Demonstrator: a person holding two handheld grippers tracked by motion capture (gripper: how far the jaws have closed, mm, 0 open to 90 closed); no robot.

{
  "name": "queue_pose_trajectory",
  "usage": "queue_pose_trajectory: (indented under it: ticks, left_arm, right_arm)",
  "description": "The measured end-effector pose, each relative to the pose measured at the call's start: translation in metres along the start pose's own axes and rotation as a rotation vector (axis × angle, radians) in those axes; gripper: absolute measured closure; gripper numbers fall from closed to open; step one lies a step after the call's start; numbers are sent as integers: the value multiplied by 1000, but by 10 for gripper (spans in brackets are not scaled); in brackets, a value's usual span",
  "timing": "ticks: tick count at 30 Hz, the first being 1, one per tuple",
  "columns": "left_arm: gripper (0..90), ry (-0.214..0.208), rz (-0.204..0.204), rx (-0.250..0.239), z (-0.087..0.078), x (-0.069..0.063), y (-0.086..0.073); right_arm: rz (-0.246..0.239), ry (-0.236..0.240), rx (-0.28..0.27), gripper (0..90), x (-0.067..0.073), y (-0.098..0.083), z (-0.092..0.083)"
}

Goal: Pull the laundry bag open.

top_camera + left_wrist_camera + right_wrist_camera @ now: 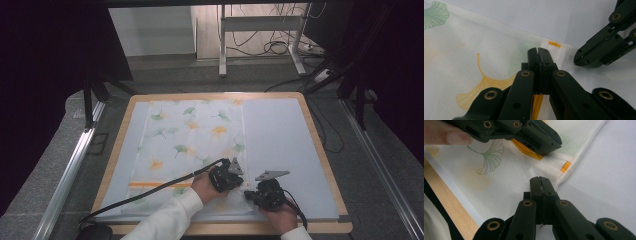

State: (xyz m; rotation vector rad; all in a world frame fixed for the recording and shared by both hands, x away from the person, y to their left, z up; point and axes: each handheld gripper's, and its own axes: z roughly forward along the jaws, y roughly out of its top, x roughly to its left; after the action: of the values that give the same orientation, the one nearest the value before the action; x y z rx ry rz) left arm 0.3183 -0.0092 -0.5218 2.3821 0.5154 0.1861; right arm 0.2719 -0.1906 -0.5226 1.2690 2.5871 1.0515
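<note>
A white cloth (pixel 190 135) printed with green and yellow ginkgo leaves lies flat on a pale mat (pixel 280 140). An orange stripe (pixel 160 184) crosses it near the front, and a small orange tab (pixel 554 44) (pixel 565 167) marks its front right corner. My left gripper (pixel 239 184) (pixel 539 50) is shut, tip low over the cloth (pixel 474 50) just short of that tab. My right gripper (pixel 248 195) (pixel 540 178) is shut too, tip at the cloth's (pixel 506 182) edge beside the corner. I see no fabric between either pair of jaws. The two tips sit close together.
The mat covers a wooden table (pixel 316 145) whose front edge (pixel 451 210) lies just behind my hands. The mat's right half (pixel 604 170) is bare. Black cables trail from both grippers toward the front left. A frame and floor cables stand beyond the table.
</note>
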Motion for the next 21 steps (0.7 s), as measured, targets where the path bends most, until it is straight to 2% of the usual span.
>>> queue_pose_trajectory:
  ticks: [5, 7, 11, 13, 16, 21]
  left_arm:
    - [900, -3, -12, -4, 0, 0, -1]
    - [900, -7, -17, -12, 1, 1, -1]
    - [900, -5, -6, -7, 1, 2, -1]
    - [900, -2, -17, -20, 1, 1, -2]
    - [900, 5, -14, -21, 1, 0, -2]
    - [900, 19, -2, -21, 1, -2, -3]
  right_arm:
    - [30, 15, -3, 895, -3, 1, -1]
    - [37, 1, -8, 894, -5, 3, -2]
    - [81, -4, -50, 894, -12, 11, -3]
    - [95, -13, -45, 894, -15, 15, 1]
    - [140, 8, -32, 894, -19, 17, 8]
    - [166, 10, -25, 896, -20, 18, 9]
